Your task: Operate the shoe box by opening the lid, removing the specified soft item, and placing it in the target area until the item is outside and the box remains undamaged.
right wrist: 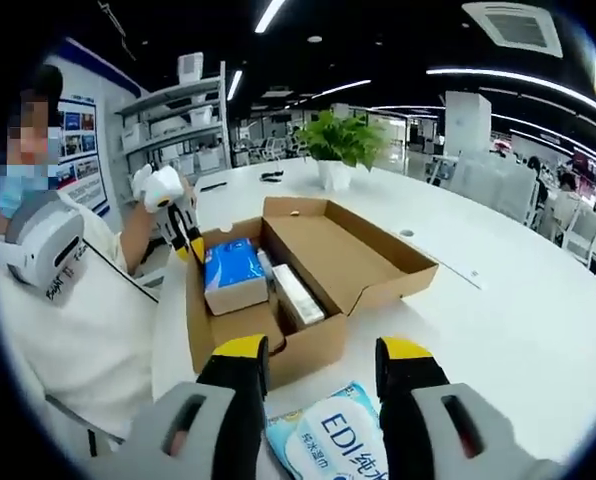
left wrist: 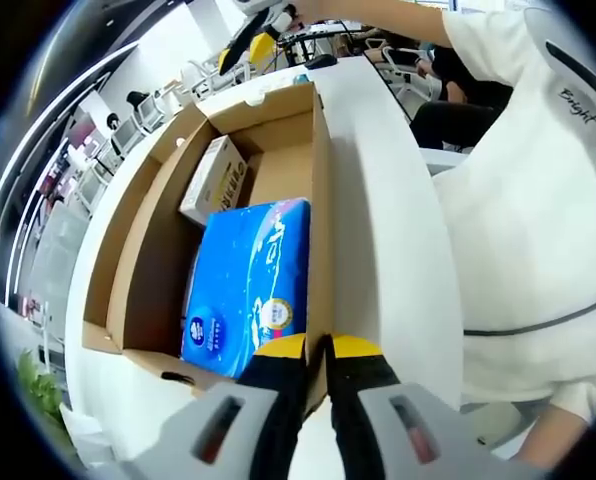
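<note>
A brown shoe box (left wrist: 148, 250) stands on the white table with its lid (right wrist: 348, 250) folded back flat. Inside lie a blue soft tissue pack (left wrist: 248, 285) and a pale carton (left wrist: 213, 178); the right gripper view shows the same blue pack (right wrist: 233, 272) and carton (right wrist: 296, 295). My left gripper (left wrist: 318, 350) is shut on the box's near side wall, and it appears from the other side as the left gripper (right wrist: 186, 240). My right gripper (right wrist: 324, 352) is open in front of the box. A white-and-blue soft pack (right wrist: 328, 440) lies low between its jaws; I cannot tell whether they touch it.
A person in a white shirt (left wrist: 538, 200) stands close beside the table, gloved hand (right wrist: 158, 186) on the left gripper. A potted plant (right wrist: 340, 140) stands at the table's far side. Chairs and shelves ring the room. Bare tabletop (right wrist: 518, 300) stretches right of the box.
</note>
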A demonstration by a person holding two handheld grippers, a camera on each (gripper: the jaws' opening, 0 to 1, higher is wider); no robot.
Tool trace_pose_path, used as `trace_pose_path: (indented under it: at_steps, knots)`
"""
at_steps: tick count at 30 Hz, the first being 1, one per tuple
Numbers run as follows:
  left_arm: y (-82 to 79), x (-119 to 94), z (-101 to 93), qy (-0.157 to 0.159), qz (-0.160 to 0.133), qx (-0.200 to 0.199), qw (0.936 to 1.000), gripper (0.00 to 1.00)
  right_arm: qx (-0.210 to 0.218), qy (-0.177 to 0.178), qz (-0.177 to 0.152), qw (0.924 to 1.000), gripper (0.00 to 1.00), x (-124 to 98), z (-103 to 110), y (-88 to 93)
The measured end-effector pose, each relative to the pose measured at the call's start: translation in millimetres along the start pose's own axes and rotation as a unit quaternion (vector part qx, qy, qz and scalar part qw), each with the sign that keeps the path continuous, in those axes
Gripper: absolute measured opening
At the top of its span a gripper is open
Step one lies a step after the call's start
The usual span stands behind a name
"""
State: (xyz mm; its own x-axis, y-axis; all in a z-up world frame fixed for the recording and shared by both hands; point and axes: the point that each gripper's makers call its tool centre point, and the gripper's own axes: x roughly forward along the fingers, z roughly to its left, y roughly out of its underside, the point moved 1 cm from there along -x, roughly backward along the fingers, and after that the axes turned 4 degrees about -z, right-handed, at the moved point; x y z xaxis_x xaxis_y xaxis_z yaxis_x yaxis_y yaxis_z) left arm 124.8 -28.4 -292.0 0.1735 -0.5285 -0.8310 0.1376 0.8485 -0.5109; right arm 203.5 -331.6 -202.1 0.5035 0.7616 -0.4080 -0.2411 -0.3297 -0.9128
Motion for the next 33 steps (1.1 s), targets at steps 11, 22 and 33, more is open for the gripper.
trace_pose_path:
  at_steps: [11, 22, 33]
  knots:
    - [0.1, 1, 0.1, 0.002, 0.002, -0.001, 1.0, 0.06, -0.006, 0.057, -0.084, 0.9949, 0.42, 2, -5, -22.0]
    - [0.8, 0, -0.2, -0.002, 0.0, -0.001, 1.0, 0.06, 0.016, 0.14, -0.161, 0.977, 0.49, -8, -2, -46.1]
    - [-0.3, 1, -1.6, -0.005, 0.0, 0.002, 1.0, 0.06, 0.031, 0.22, -0.229, 0.9476, 0.53, -41, -2, -51.9]
